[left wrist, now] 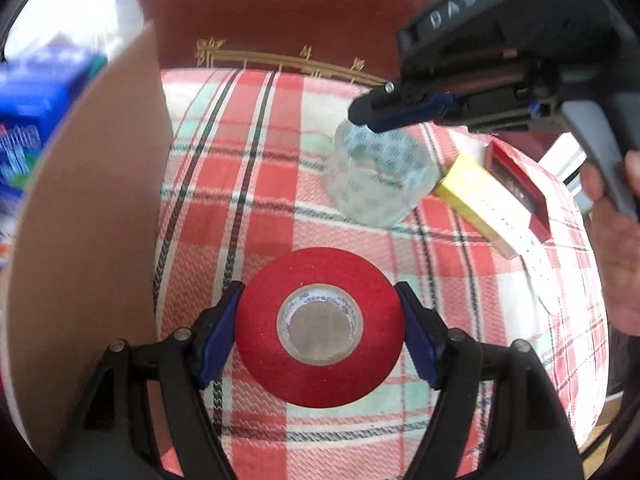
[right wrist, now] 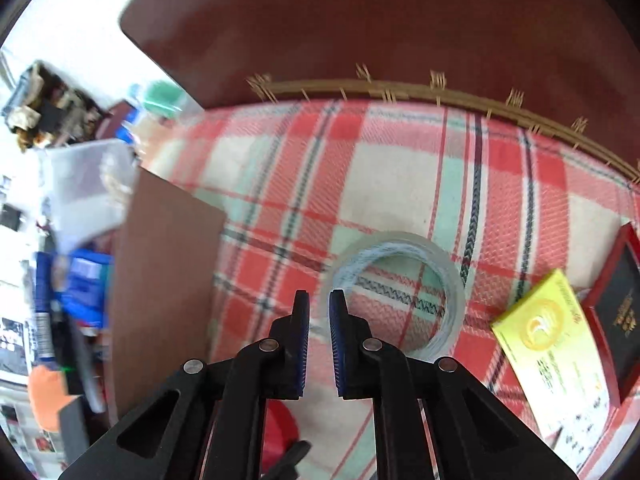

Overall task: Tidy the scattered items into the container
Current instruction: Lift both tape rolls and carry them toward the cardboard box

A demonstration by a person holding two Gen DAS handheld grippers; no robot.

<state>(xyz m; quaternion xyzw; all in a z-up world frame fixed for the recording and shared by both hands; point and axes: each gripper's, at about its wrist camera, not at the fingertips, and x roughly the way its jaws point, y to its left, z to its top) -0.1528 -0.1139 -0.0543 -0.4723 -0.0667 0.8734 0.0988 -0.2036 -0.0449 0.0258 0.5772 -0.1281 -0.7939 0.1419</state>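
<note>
Cardboard box wall rises at the left edge of the plaid cloth. Beside it, the left gripper clamps the red tape roll, pads pressed on both sides. Further right, the right gripper pinches the wall of the clear tape roll, jaws nearly together. Rightmost, the yellow box leans on the red case.
</note>
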